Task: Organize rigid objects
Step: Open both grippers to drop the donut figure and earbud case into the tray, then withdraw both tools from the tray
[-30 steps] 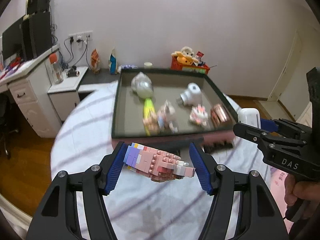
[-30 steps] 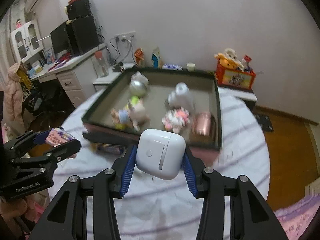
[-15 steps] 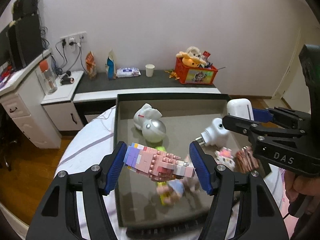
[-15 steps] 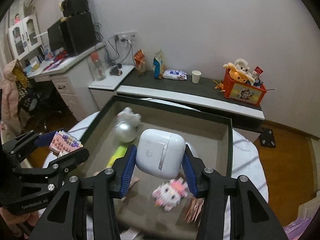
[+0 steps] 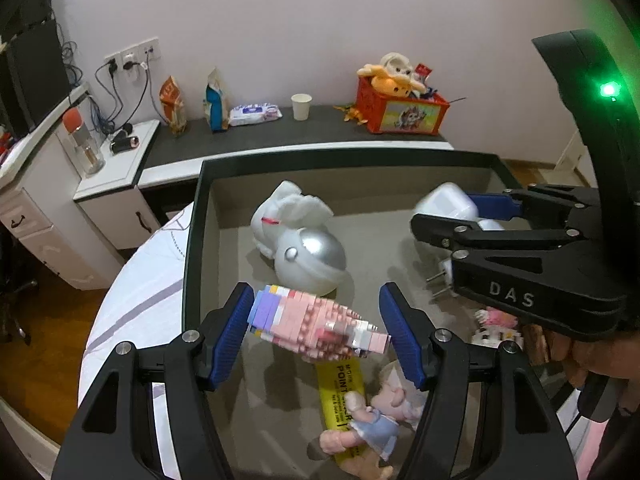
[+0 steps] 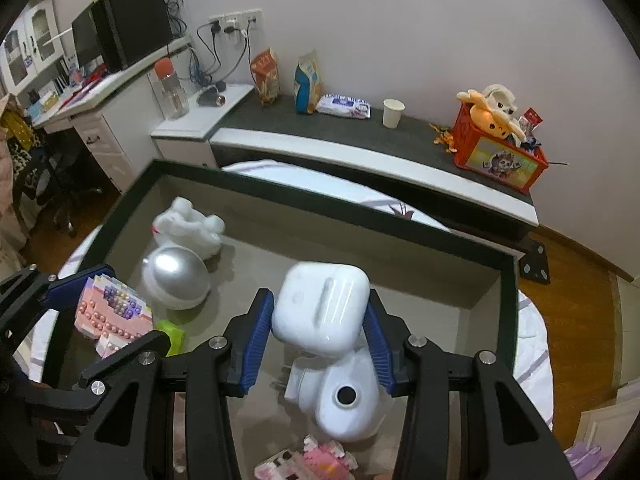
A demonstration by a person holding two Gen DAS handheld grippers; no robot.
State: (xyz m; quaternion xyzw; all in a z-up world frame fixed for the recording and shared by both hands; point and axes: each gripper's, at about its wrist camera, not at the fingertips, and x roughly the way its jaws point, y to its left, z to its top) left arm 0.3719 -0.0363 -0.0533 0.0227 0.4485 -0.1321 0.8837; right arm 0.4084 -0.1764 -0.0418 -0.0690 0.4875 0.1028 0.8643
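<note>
My left gripper (image 5: 316,332) is shut on a pink and purple brick-built toy (image 5: 316,326) and holds it over the dark-rimmed tray (image 5: 192,240); the toy also shows in the right wrist view (image 6: 114,312). My right gripper (image 6: 320,330) is shut on a white earbud case (image 6: 322,314), above a white plug adapter (image 6: 344,400) in the tray (image 6: 508,320). In the left wrist view the case (image 5: 446,204) sits at the right.
In the tray lie a white and silver figure (image 5: 308,248), a yellow tube (image 5: 340,396), a small doll (image 5: 368,428) and a pink brick toy (image 6: 312,460). Behind is a dark shelf (image 5: 280,132) with a cup, packets and a red toy crate (image 5: 402,112).
Both grippers have moved forward from the white table to above the tray's inside, still holding their objects. The tray's contents now lie directly below them.
</note>
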